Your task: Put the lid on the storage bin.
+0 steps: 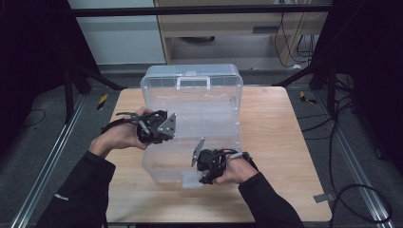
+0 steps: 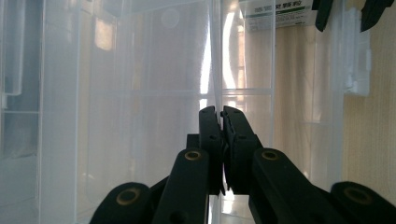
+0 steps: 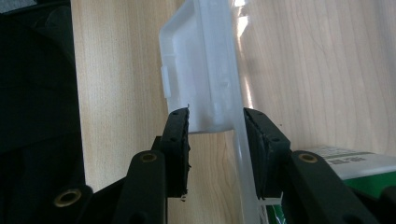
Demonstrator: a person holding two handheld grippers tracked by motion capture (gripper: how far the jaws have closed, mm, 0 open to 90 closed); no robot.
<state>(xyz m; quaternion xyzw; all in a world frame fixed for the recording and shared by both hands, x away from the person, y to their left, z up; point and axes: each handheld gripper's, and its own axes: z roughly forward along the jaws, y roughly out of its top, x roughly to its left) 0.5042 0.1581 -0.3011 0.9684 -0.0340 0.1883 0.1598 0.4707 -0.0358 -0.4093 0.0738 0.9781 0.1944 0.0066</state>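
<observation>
Clear plastic storage box (image 1: 192, 102) sat open on the wooden table (image 1: 275, 128), as the high view showed, with both forearms reaching in from below. Only the left gripper (image 2: 221, 116) view revealed its jaws pinched shut on a thin box wall. The right gripper (image 3: 215, 123) view showed parted jaws straddling the front latch (image 3: 198, 60).

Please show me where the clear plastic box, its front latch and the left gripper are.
clear plastic box (image 1: 199, 78): high view, on its lid.
front latch (image 3: 198, 70): right gripper view, on the latch's flat face.
left gripper (image 2: 221, 112): left gripper view, between its fingertips.
</observation>
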